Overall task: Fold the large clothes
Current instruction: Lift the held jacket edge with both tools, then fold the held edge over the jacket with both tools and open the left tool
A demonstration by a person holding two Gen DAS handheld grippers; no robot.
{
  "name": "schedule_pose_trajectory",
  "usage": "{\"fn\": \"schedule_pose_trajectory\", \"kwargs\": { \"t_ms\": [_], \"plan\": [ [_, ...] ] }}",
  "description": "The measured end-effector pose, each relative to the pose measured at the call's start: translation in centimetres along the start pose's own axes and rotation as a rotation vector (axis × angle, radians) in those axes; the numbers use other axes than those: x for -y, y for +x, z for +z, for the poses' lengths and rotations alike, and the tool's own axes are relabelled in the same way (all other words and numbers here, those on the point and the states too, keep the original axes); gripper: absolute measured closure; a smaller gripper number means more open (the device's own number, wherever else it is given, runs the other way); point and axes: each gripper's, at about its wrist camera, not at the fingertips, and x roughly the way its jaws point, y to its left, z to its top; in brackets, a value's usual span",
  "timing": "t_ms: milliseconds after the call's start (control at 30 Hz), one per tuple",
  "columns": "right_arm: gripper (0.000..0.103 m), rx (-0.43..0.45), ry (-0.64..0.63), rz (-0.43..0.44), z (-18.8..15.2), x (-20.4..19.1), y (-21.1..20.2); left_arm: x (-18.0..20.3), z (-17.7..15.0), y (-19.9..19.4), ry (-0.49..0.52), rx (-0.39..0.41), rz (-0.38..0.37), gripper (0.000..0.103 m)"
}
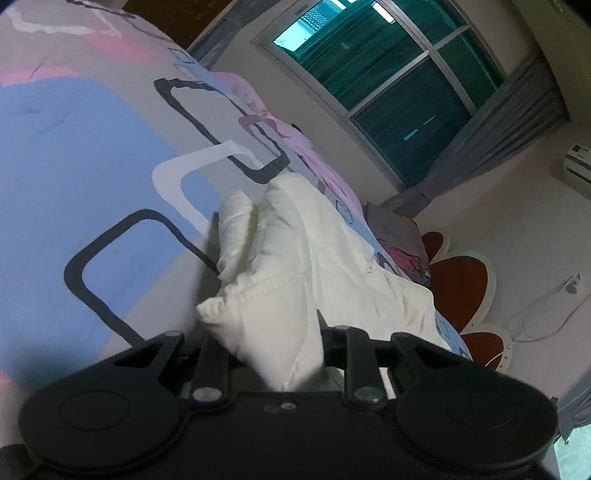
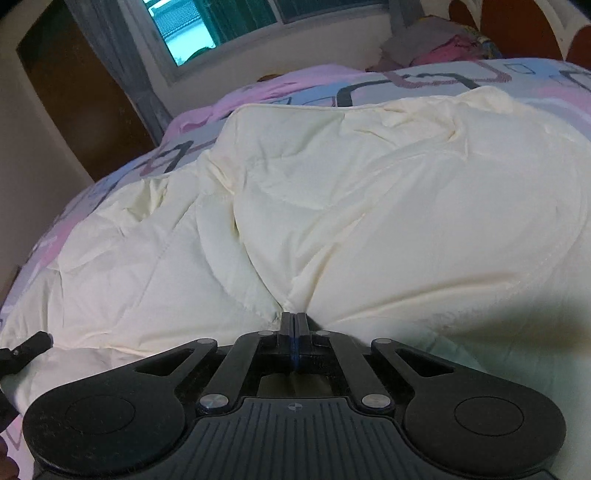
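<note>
Cream quilted garment (image 2: 332,192) spread across patterned bedspread (image 1: 74,147), bulk ahead of both grippers. Right gripper (image 2: 294,326) pinched on near edge; left gripper (image 1: 266,332) clamped on bunched corner.

Garment (image 2: 332,206) on bedspread (image 2: 280,88); window (image 2: 207,22) behind

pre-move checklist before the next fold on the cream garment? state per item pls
1. Right gripper pinching the cream garment: ok, jaws together on a fabric crease.
2. Left gripper around a bunched cuff: fabric between the fingers; clamped or not, cannot tell.
3. Garment flat: not ok, wrinkled and bunched.
4. Garment fully on the patterned bedspread: cannot tell, near edge hidden.
5. Fold path clear of the pillows: ok.
</note>
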Motion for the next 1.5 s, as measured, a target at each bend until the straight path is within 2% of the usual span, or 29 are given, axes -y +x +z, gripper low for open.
{"fn": "schedule_pose_trajectory", "kwargs": {
  "t_ms": [133,500,633,733,767,867,1067,1233,1300,1367,1400,1500],
  "plan": [
    [0.103,-0.015,-0.043,-0.010,0.1,-0.4,-0.1,0.8,-0.1,-0.7,0.005,0.018,0.009,0.081],
    [0.103,-0.067,-0.112,0.072,1.0,0.9,0.6,6.1,0.1,-2.2,0.077,0.092,0.045,0.082],
    [0.103,-0.091,-0.077,0.083,1.9,1.2,0.0,7.5,0.1,-2.3,0.113,0.104,0.067,0.082],
    [0.103,-0.053,-0.032,0.122,1.8,1.7,-2.1,7.2,0.0,-2.3,0.105,0.106,0.081,0.082],
    [0.103,-0.039,-0.046,0.119,1.6,1.5,-2.6,7.1,-0.1,-2.3,0.103,0.104,0.086,0.082],
    [0.103,-0.083,-0.039,0.075,1.5,1.6,-1.2,6.6,-0.2,-2.4,0.084,0.094,0.088,0.082],
    [0.103,-0.106,-0.066,0.016,1.4,0.4,0.6,5.7,0.0,-2.0,0.101,0.072,0.075,0.082],
    [0.103,-0.095,-0.099,-0.038,1.5,-0.9,0.9,4.4,0.0,-2.0,0.088,0.054,0.050,0.082],
    [0.103,-0.092,-0.112,-0.052,1.2,-1.2,1.0,4.5,0.1,-2.0,0.096,0.048,0.040,0.082],
    [0.103,-0.089,-0.137,-0.058,1.2,-1.4,0.6,5.6,0.3,-2.4,0.146,0.051,0.035,0.082],
    [0.103,-0.069,-0.133,-0.059,1.2,-1.1,-0.4,6.6,0.4,-2.7,0.182,0.058,0.030,0.082],
    [0.103,0.124,-0.086,-0.013,-0.2,1.0,-6.3,11.3,0.1,-4.0,0.349,0.090,-0.026,0.082]
  ]
}}
